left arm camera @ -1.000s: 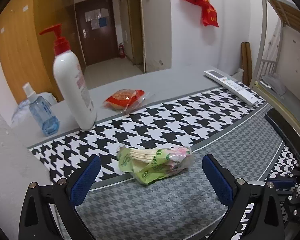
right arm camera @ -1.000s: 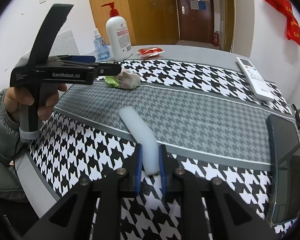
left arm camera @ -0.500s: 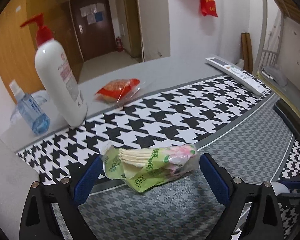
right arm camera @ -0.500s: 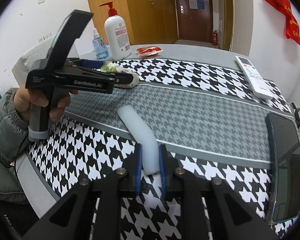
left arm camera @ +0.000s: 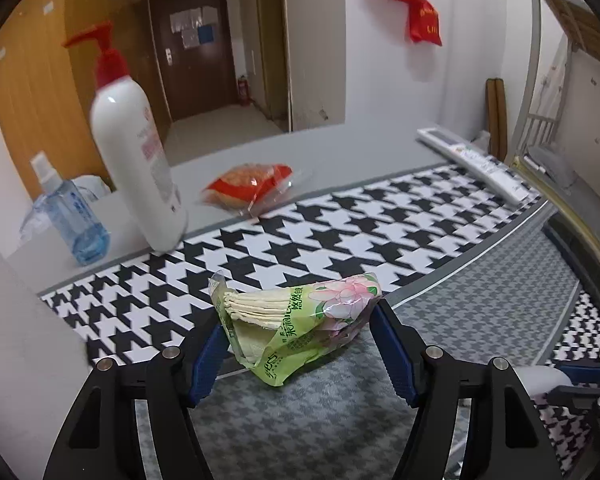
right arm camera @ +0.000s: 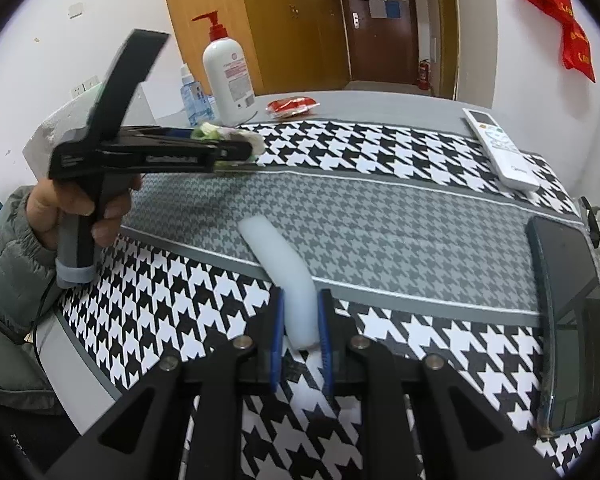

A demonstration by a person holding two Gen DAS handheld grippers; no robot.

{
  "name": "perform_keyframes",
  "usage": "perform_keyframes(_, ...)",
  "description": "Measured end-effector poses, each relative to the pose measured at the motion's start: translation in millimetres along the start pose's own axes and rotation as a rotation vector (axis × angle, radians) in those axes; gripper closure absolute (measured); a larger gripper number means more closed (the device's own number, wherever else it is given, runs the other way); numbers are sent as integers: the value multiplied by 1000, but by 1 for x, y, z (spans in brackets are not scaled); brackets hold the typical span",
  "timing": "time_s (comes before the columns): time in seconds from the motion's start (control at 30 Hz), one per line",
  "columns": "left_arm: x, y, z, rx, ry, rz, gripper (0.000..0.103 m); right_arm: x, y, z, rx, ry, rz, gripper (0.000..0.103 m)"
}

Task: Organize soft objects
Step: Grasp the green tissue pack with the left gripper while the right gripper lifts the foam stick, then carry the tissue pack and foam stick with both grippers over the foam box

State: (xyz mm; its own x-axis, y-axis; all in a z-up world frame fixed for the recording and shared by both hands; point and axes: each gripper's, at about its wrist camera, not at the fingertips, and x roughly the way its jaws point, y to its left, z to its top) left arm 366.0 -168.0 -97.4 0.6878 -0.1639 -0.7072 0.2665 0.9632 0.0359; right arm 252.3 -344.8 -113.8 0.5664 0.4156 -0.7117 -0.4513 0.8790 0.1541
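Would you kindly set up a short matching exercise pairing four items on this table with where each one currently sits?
Things:
1. green tissue pack
2. white foam bar
3. red snack packet
4. white remote

Places:
A. bare grey tabletop beyond the houndstooth cloth
B. far right edge of the cloth
C. between the left gripper's fingers
D. clamped in the right gripper

Pairs: 1-C, 2-D, 3-A, 4-B

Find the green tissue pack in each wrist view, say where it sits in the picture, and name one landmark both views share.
Left wrist view: the green tissue pack sits low and central, between the left gripper fingers.
Right wrist view: the green tissue pack is upper left, mostly hidden behind the left gripper.
Shared landmark: the white pump bottle with the red top.
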Motion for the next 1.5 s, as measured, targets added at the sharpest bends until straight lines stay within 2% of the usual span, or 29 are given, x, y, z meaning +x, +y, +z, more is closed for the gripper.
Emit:
perform_keyframes(0.37,-76,-6,-5,36,-127,-24,33,-31,16,14,-15,-79,-10,84)
perform_keyframes(0.6,-120,-10,-9,63,-208,-11,33,-48,27,20,-10,-129,-16,84)
perform_keyframes(1.2,-172,6,-21,59,-284,28,33,-65,50,40,-10,-221,17,84)
perform_keyframes(1.5,-193,19,-25,45,-327,59,33,-76,73,59,-59,-272,28,84)
